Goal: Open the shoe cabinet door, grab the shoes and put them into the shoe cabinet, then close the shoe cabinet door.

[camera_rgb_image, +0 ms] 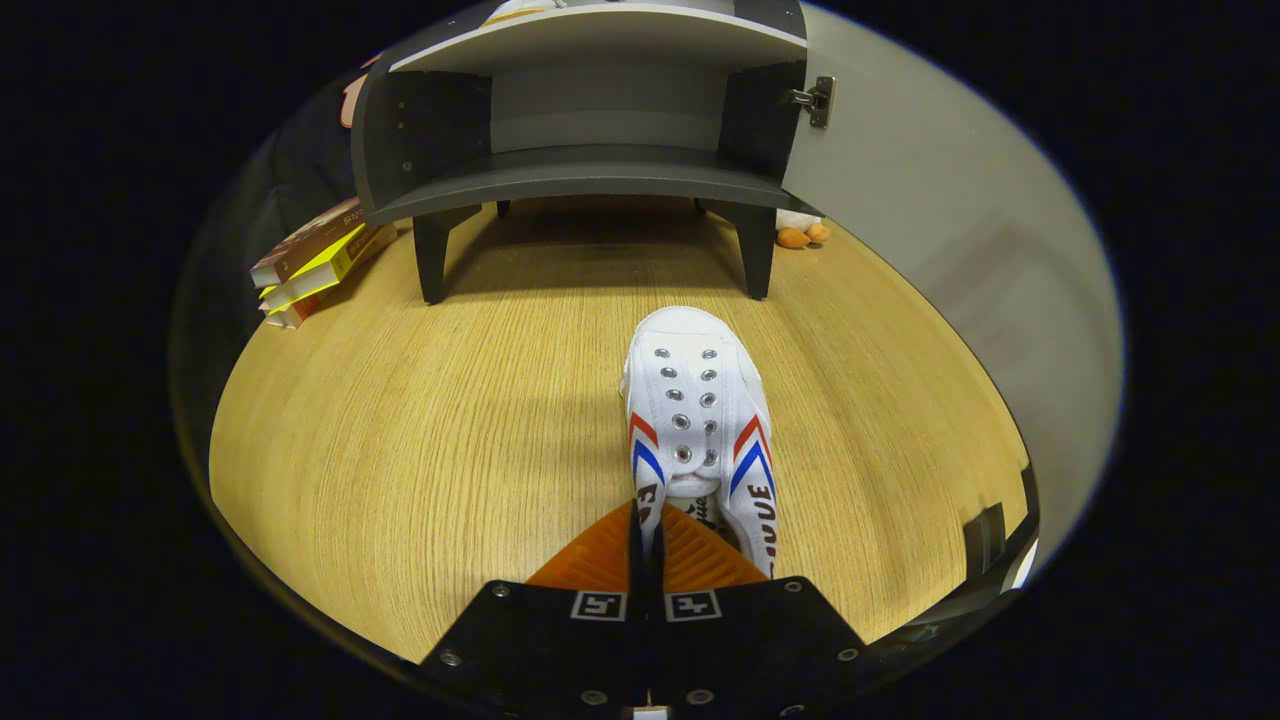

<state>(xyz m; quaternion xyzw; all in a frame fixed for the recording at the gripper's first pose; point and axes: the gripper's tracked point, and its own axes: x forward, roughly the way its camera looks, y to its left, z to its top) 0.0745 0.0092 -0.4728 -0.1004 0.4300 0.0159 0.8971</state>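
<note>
The shoe cabinet (590, 130) stands on its legs on a wooden floor (400, 460) with its door (930, 200) swung open to the right, so the step in hand appears to be carrying a shoe to it. The gripper (648, 555) is nearly closed, its fingers pinching the near edge of a white canvas shoe (695, 400), whose toe points toward the cabinet just ahead. Next, the shoe likely needs lifting over the shelf lip and setting down inside.
</note>
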